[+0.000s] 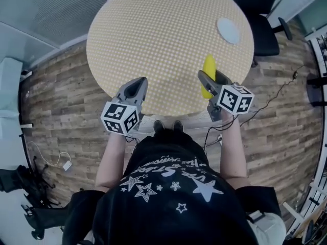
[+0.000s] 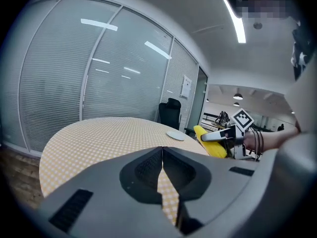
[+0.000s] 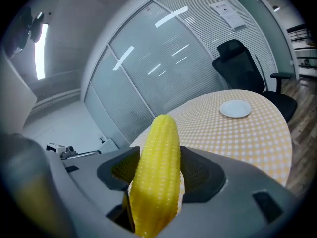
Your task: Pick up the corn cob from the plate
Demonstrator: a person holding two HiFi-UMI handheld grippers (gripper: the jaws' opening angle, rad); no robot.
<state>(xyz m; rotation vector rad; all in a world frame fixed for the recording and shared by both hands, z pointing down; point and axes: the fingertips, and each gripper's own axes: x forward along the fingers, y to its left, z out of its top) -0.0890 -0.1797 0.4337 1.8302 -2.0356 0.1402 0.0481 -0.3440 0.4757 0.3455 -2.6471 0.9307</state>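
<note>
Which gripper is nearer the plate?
Right. The right gripper, shut on the corn, is over the table's near right edge, on the plate's side. The left gripper, shut and empty, is at the near left edge, farther off.

Yellow corn cob [image 3: 158, 133] in right gripper [image 3: 156, 158]; plate [image 3: 236, 108] apart

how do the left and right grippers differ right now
The left gripper has its jaws shut together on nothing; the right gripper has its jaws clamped on the corn cob. The left gripper is on the side of the table away from the plate; the right gripper is on the plate's side. Both sit at the table's near edge, pointing across it.
</note>
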